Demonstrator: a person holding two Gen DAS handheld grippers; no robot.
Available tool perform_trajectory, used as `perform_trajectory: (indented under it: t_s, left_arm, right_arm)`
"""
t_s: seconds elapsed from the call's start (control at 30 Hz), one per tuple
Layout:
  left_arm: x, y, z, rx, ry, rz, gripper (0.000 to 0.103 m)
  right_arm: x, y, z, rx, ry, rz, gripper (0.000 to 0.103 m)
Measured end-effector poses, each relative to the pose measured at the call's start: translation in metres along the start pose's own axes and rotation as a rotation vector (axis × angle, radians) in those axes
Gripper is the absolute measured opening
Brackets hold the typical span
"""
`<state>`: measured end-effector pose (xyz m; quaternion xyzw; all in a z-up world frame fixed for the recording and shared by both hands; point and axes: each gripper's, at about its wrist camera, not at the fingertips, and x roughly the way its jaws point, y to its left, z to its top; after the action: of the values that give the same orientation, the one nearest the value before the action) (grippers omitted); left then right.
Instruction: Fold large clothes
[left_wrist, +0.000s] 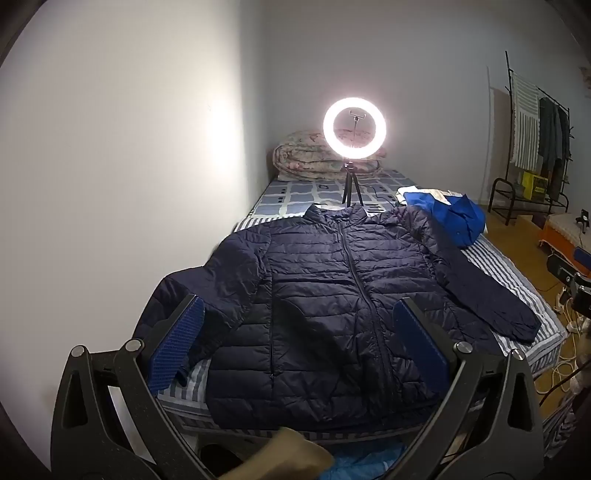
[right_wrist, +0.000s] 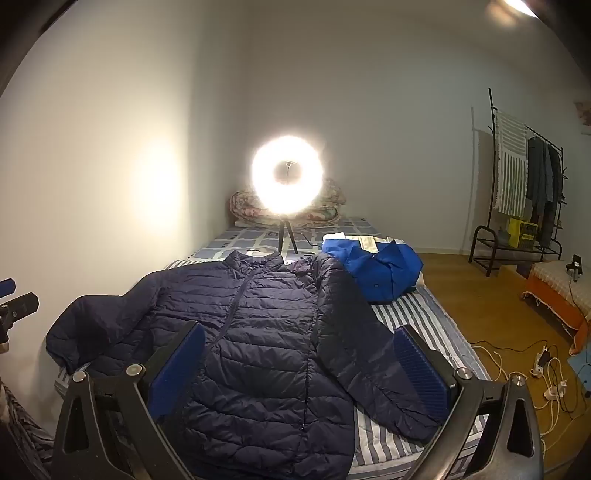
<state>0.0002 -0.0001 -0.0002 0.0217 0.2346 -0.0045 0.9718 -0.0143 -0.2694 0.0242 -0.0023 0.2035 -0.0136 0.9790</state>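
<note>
Navy puffer jacket (left_wrist: 332, 295) lies front up on the bed (left_wrist: 498, 273), zipped, collar toward the ring light (left_wrist: 354, 127), hem at the near edge. Both sleeves are splayed out to the sides; nothing is folded over yet. Judgement: you are at the very start of the fold, with the garment spread and ready.

Your left hand-held gripper (left_wrist: 295, 343) hangs above the hem end of the jacket, fingers spread wide, nothing between the pads. Your right hand-held gripper (right_wrist: 299, 369) hangs over the jacket's right half, likewise spread and empty, with the right sleeve (right_wrist: 369, 354) running under its outer finger. Both point forward along the bed, tilted slightly down, neither touching fabric as far as the views show.

Next move, as I read it: bring a sleeve in across the chest. Pinch near the cuff. The quilted shell looks slippery and puffy, so take a full bite of fabric.

A blue garment (right_wrist: 380, 269) sits beside the right shoulder; keep the sleeve from dragging it.
</note>
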Motion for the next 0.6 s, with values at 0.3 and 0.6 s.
perform_trajectory:
  t_s: [0.3,0.6]
  left_arm:
    - [0.0006,0.0006,0.0000,-0.012,0.009,-0.004,0.103]
    - [0.0013,0.0007,-0.0004,-0.016,0.006,-0.006,0.103]
  right_arm:
    - [-0.0031,-0.0020,0.0011,0.001,0.003,0.001,0.103]
    - [-0.0017,-0.0028,0.0049,-0.004,0.004,-0.001,0.103]
